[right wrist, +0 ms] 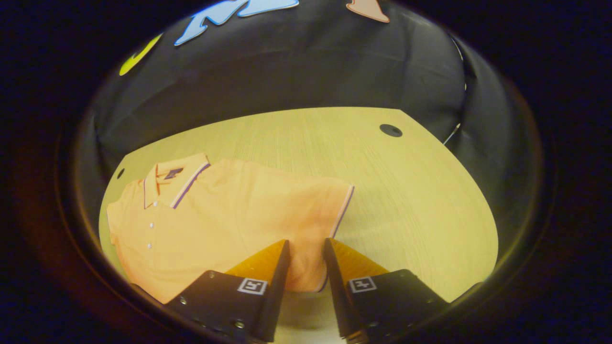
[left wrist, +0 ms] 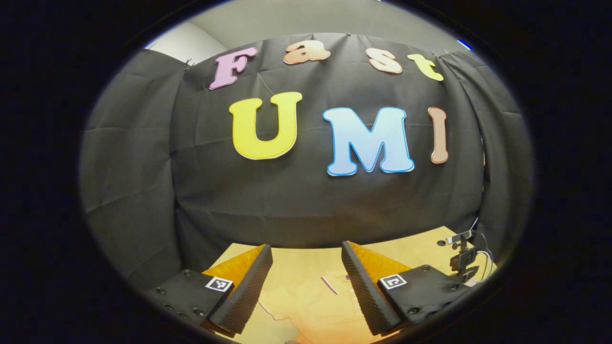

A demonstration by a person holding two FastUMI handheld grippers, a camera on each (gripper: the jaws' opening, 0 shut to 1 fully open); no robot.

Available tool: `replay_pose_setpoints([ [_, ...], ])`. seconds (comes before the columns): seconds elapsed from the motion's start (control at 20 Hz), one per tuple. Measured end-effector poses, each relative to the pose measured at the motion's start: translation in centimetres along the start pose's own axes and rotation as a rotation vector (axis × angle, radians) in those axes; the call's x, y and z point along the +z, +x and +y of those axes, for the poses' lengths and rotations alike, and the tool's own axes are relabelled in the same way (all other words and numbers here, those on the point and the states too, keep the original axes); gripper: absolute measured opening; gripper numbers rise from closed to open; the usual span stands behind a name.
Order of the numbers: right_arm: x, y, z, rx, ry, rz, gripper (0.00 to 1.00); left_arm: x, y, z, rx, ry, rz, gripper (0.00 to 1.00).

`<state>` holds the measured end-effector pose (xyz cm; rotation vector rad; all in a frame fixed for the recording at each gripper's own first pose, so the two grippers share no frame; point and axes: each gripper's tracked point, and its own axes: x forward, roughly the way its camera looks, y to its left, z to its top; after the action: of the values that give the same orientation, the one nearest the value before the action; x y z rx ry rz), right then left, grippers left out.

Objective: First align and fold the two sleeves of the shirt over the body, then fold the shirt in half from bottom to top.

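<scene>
While the left gripper (left wrist: 307,267) points nearly level toward the booth's black cloth wall (left wrist: 296,200), its fingers stand wide apart with nothing between them, above the far part of the table (left wrist: 420,248). Ribbed inner pads (left wrist: 358,282) face each other across the gap. Small camera device with cables (left wrist: 463,258) stands at the table's right edge in the left gripper view

Right gripper (right wrist: 306,258) tilts down toward the table (right wrist: 406,191), fingers moderately parted, holding nothing, hovering over the shirt's sleeve edge

Table: pale wood grain, rounded corner, dark round grommet (right wrist: 390,130) near the back

Orange polo shirt (right wrist: 229,215) lies flat on the table's left part, face up, collar (right wrist: 174,184) toward the wall. Collar and sleeve cuff (right wrist: 343,210) carry thin white-and-purple stripes; white buttons down the placket. Sleeve spread outward, unfolded. Fabric smooth, few wrinkles
</scene>
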<state>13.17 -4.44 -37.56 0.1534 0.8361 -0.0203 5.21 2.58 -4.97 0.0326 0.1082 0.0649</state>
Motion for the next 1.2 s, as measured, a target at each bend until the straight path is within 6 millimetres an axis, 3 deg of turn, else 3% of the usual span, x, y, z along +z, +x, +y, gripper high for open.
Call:
replay_pose_setpoints([
  [0.05,0.0,-0.1,0.2,0.009,0.008,0.006,0.27,-0.1,0.0,0.0,-0.001,-0.001,0.000,0.95],
  [0.15,0.0,-0.3,0.3,0.009,0.021,0.007,0.06,-0.1,0.0,0.0,-0.002,-0.001,0.000,0.95],
  [0.35,0.2,0.4,0.6,0.004,0.016,0.022,0.04,-0.1,-0.2,0.1,0.003,0.000,0.004,0.95],
  [0.5,0.7,-0.2,1.2,0.012,0.012,0.023,0.00,0.1,-0.3,0.2,0.011,-0.001,0.004,0.96],
  [0.75,3.6,-1.6,3.4,0.048,-0.012,-0.045,0.00,0.1,-0.5,0.5,0.027,-0.015,0.003,0.95],
  [0.95,5.5,-2.9,7.0,0.106,-0.062,-0.091,0.00,-0.3,-1.0,1.3,0.037,-0.027,0.000,0.96],
  [1.2,6.1,-4.5,13.5,0.216,-0.147,-0.123,0.00,-0.9,-1.5,3.2,0.067,-0.041,0.006,0.95],
])
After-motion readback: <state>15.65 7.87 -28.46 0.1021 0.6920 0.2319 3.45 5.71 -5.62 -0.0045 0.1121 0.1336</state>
